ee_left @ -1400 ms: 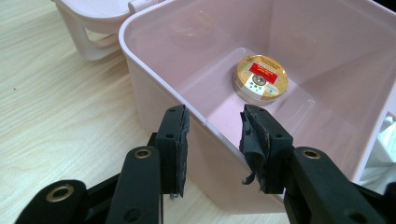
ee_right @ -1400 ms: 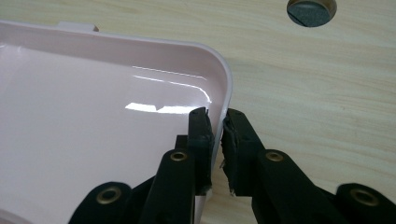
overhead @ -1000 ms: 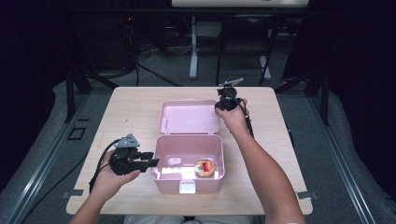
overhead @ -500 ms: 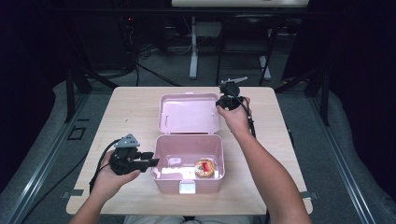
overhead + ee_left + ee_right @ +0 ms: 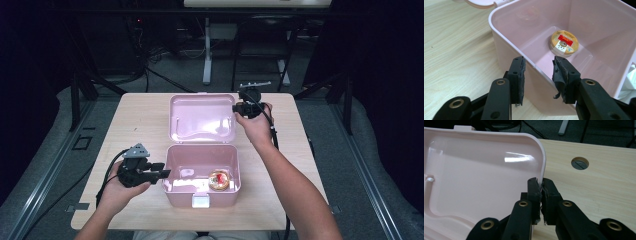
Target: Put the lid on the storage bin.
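Since a second ago, the right gripper (image 5: 239, 107) has lifted a little with the right rim of the box lid (image 5: 202, 117), which now stands slightly more raised at the far middle of the table (image 5: 125, 125); the left gripper (image 5: 159, 173) has kept its place. The right jaws are pinched tight on the lid's thin edge, as the right gripper view shows (image 5: 540, 185). The left jaws straddle the left wall of the pink storage box (image 5: 172, 187), one pad outside and one inside, but they stand apart from the plastic and I cannot see them pressing on it (image 5: 537, 71).

The box sits at the near middle of the table, its white latch (image 5: 202, 201) facing the near edge. A round gold tin (image 5: 219, 179) with a red label lies on the box floor, toward its right side.

My judgement is that the main risk is the lid slipping: the grip is a narrow bite on a smooth, curved rim near the corner, so swinging it over from one side could twist the lid or let it pop out and drop. If the left jaws are not truly clamped, the box could also slide or tip toward the near edge as the lid comes round.

Nothing lies in the lid's path; the tin sits low. Behind the table, cables and stand legs are well apart, and a round cable hole (image 5: 580, 163) lies in the table beside the lid.
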Motion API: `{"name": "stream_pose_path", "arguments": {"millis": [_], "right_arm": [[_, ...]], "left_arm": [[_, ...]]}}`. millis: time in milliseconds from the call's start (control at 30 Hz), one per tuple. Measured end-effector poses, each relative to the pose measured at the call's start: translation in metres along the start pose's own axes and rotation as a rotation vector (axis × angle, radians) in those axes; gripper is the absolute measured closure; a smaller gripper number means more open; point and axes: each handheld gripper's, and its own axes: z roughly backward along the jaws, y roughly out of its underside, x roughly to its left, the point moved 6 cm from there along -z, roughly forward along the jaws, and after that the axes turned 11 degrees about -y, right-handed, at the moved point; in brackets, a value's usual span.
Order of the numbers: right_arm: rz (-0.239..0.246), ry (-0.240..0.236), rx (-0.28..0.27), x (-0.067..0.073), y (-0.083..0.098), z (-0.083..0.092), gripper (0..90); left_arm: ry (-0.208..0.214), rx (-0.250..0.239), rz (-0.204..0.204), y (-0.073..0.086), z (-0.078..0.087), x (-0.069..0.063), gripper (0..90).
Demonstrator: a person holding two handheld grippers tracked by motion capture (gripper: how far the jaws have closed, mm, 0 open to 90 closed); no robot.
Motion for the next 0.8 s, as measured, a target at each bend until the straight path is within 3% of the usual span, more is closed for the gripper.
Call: {"name": "stream_pose_path", "arguments": {"millis": [267,800], "right_arm": [[0.048,-0.005,-0.048,0.006,0.000,0.013,85.5],[0.082,-0.048,-0.143,0.016,0.006,0.039,86.3]], "left_arm": [[-0.001,0.004,0.000,0.000,0.000,0.000,61.3],[-0.017,-0.007,-0.001,-0.001,0.000,0.000,62.9]]}}
